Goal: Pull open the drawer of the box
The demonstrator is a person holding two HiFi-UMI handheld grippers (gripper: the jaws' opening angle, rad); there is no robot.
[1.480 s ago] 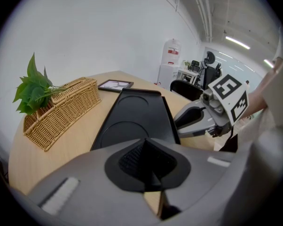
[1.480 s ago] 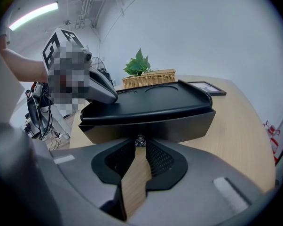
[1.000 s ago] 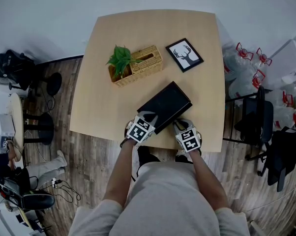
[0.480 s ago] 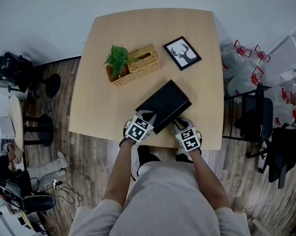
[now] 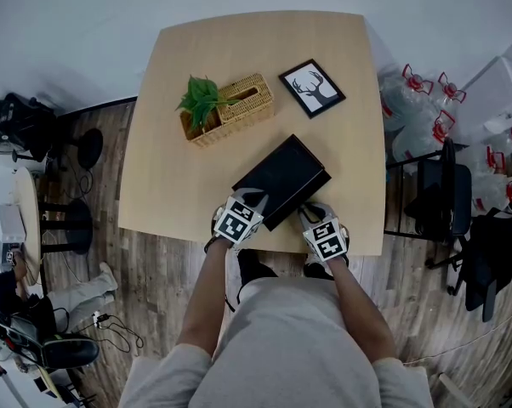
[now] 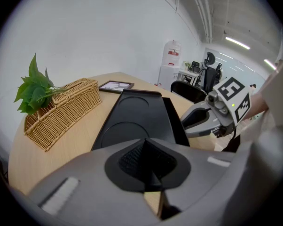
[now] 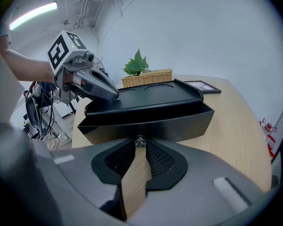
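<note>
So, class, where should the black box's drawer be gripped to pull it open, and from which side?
The small knob at the middle of the drawer front, approached straight on from the near edge of the table: the front is otherwise flat. The right hand-held gripper is pinching it.

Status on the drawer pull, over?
Left gripper shut, resting on black box top. Right gripper shut on drawer knob. Drawer slightly out. No obstruction seen.

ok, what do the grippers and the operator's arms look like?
The left gripper and right gripper have grey moulded bodies, black mesh pads and white cubes with black square markers. The person wears a light grey top; forearms bare.
</note>
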